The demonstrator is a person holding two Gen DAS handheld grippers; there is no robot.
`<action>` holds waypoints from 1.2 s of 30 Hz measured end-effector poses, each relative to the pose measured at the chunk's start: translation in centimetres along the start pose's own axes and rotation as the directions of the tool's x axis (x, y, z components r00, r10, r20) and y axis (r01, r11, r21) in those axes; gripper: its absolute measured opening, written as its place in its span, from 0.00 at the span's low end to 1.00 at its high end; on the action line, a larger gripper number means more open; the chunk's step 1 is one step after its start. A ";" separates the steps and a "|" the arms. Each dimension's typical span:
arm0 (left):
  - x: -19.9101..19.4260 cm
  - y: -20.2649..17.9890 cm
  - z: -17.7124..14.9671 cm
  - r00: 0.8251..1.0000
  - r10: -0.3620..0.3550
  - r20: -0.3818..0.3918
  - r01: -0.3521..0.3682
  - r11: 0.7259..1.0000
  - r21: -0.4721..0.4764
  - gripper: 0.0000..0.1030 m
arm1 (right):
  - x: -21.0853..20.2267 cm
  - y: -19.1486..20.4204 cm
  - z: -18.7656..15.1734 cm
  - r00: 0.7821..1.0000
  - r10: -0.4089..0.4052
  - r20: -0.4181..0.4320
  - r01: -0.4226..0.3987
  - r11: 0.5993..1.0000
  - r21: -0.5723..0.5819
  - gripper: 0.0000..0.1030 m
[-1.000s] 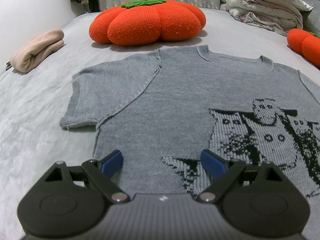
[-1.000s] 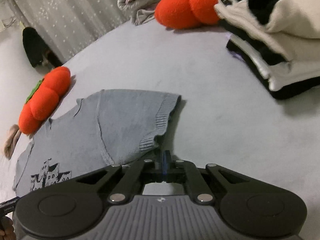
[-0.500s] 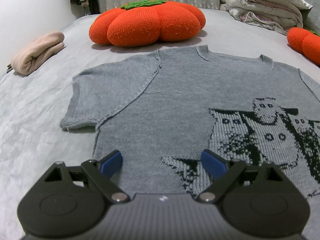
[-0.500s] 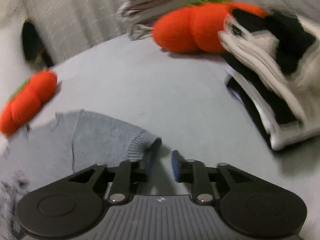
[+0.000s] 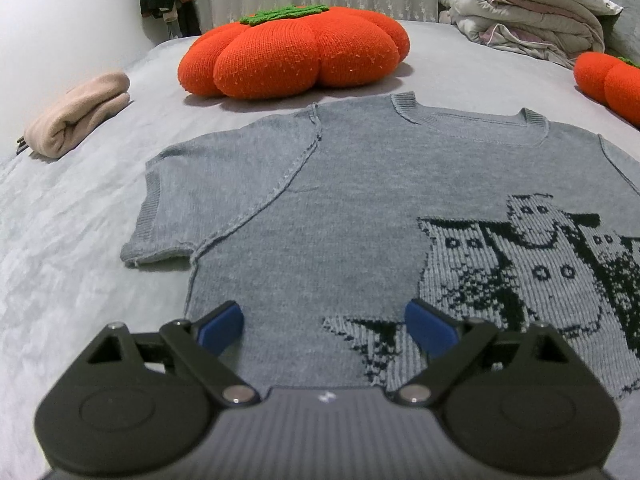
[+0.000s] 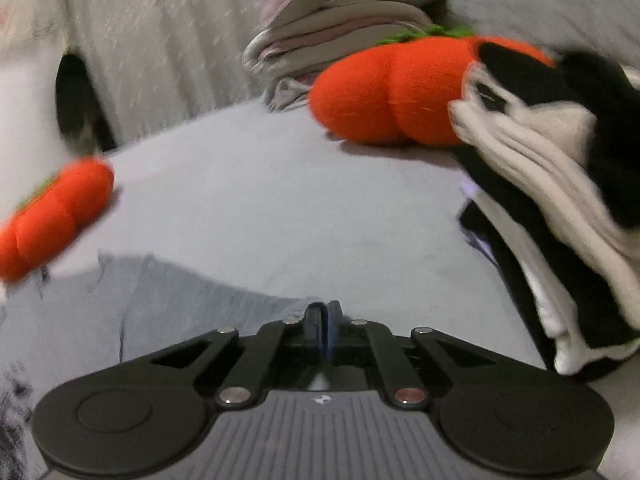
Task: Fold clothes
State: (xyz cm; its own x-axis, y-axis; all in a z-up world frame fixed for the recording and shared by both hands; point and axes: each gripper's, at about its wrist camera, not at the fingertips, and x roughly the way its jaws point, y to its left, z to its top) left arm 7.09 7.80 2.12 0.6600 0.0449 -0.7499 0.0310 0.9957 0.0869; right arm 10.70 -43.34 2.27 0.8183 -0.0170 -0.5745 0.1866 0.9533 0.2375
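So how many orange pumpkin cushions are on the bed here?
2: one large pumpkin cushion beyond the grey sweater's collar, a second pumpkin cushion at the right edge, partly cut off. Others may be hidden.

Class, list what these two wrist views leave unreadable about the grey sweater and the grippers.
- Grey sweater: right sleeve cut off by the left wrist view's edge; bottom hem hidden behind the left gripper.
- Right gripper: jaws closed at the sleeve edge, but motion blur hides how much fabric is pinched.
- Folded pile: blurred in the right wrist view, items uncountable.

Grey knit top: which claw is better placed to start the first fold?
Right. The right claw looks shut on the grey knit top at its sleeve edge; the left claw hovers open, gripping nothing.
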 end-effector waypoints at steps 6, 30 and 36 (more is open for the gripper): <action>0.0 -0.1 -0.1 1.000 0.005 0.004 -0.005 1.000 0.003 0.92 | 0.1 0.1 0.2 0.999 0.012 0.035 -0.011 1.000 -0.014 0.02; -0.1 -0.1 -0.1 1.000 0.005 0.004 -0.005 1.000 0.005 0.92 | 0.8 2.3 -0.2 0.986 -0.146 0.074 0.154 0.982 -0.110 0.02; -0.1 0.0 0.0 1.000 -0.001 0.001 0.001 1.000 0.003 0.92 | -0.4 3.4 -0.3 0.994 -0.108 -0.014 0.105 0.986 -0.129 0.38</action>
State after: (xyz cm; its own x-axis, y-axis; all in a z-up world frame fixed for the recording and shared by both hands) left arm 7.03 7.79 2.16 0.6604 0.0441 -0.7496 0.0337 0.9955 0.0883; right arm 10.84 -40.01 3.03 0.7859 -0.1157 -0.6074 0.1999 0.9771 0.0725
